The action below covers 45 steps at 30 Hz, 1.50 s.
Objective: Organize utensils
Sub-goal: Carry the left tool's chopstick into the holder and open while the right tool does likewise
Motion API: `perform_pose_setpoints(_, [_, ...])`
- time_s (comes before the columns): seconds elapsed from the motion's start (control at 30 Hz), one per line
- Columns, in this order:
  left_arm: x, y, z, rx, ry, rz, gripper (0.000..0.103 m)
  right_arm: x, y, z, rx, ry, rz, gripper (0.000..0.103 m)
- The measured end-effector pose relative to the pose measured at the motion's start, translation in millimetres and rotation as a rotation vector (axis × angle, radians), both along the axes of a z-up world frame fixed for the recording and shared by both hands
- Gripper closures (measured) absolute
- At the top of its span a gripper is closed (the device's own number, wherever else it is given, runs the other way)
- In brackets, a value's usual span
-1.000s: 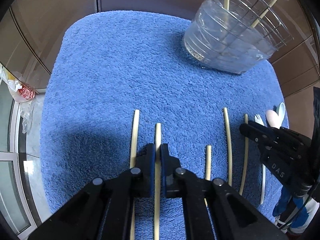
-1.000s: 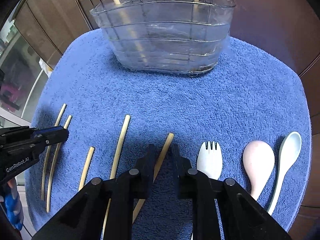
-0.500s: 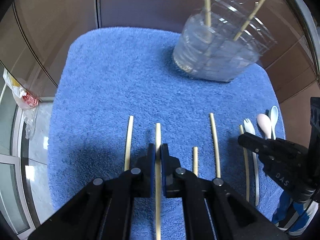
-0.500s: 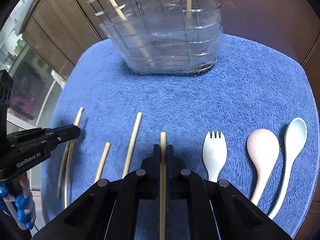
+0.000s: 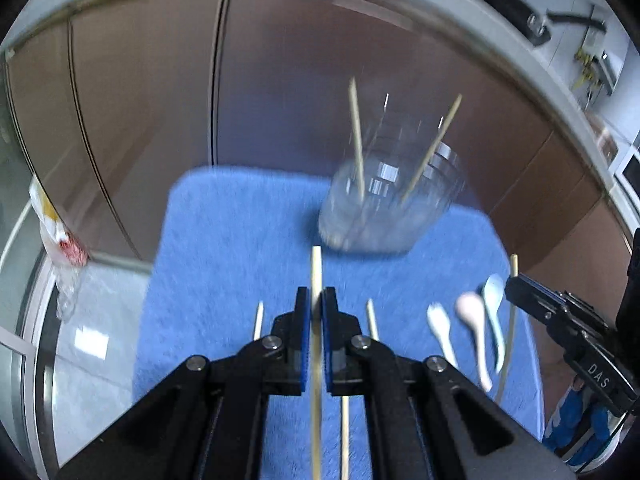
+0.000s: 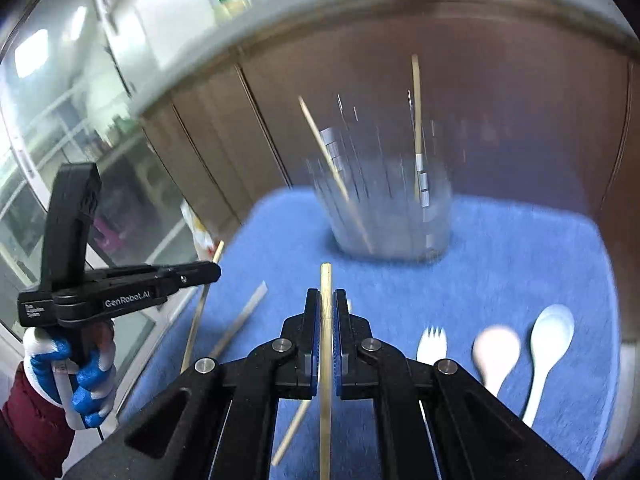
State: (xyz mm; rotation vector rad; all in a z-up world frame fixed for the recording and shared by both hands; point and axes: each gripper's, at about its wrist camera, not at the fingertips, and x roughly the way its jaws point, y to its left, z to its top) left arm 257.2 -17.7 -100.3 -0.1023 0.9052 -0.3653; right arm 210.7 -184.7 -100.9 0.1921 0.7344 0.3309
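Wooden chopstick clamped inside left gripper.

A blue towel carries a wire basket, loose chopsticks, a fork and two spoons.

Blue towel; pale tan chopsticks; white fork; seemingly pinkish spoon.

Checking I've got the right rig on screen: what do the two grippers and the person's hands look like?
Both grippers, left gripper and right gripper, are matte black plastic with blue finger pads and silver pivot screws. White lettering reads "GenRobot.AI" and "DAS". The left hand wears a blue-and-white glove with a maroon sleeve.
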Motion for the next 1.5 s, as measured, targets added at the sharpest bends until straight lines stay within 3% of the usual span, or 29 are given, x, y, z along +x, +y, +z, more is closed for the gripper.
perform_pose_setpoints(0.37, [19.3, -15.8, 96.4, -0.171, -0.291, 0.036, 0.098, 35.2, -8.2, 94.2, 0.033, -0.366, -0.075, 0.098])
perform_pose_setpoints(0.6, [48.6, -31.8, 125.8, -0.268, -0.445, 0.124, 0.098, 69.7, -4.3, 133.1, 0.038, -0.544, -0.125, 0.098])
perform_pose_setpoints(0.87, [87.9, -46.9, 112.8, -0.344, -0.589, 0.261, 0.098, 108.9, -31.0, 118.3, 0.085, -0.654, -0.247, 0.098])
perform_pose_setpoints(1.1, [106.8, -68.1, 73.7, -0.274, -0.647, 0.312, 0.098, 133.6, -33.8, 80.8, 0.041, -0.646, -0.284, 0.098])
perform_pose_setpoints(1.3, [109.7, -76.2, 44.1, -0.212, -0.687, 0.346, 0.098, 134.1, -27.0, 48.9, -0.060, -0.639, -0.329, 0.097])
perform_pose_setpoints(1.5, [100.9, -76.9, 30.0, -0.208, -0.690, 0.344, 0.098, 126.0, -22.5, 27.7, -0.082, -0.589, -0.314, 0.097])
